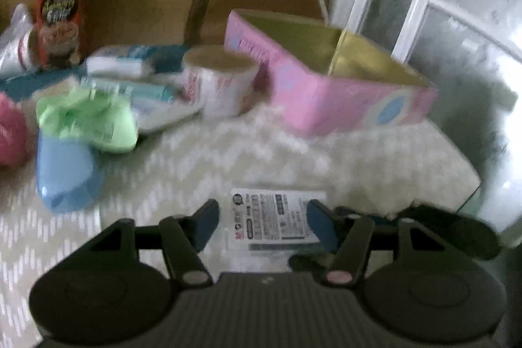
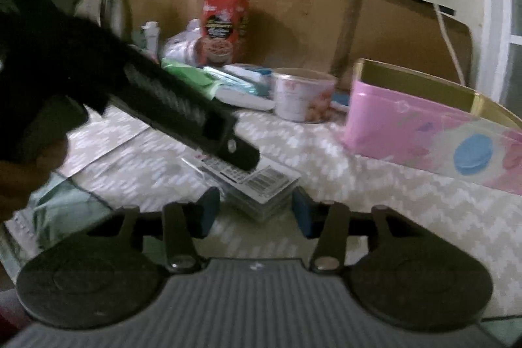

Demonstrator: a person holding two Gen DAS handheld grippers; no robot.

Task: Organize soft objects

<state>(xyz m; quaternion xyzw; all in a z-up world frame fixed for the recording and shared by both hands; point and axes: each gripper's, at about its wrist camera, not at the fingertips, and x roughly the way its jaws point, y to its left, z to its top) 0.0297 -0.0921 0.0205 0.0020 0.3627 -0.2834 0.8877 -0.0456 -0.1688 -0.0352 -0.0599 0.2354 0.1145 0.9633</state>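
Closing the left gripper (image 1: 262,225) on the flat labelled packet (image 1: 277,217) at bottom centre needs care: jaws spread both sides, pads not yet pressing; right gripper (image 2: 251,211) jaws also spread w/ nothing pinched.

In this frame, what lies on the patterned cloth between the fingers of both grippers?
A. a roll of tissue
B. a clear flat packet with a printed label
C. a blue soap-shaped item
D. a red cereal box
B: the clear flat packet with its printed label lies on the cloth between the left gripper fingers, and also between those of the right gripper.
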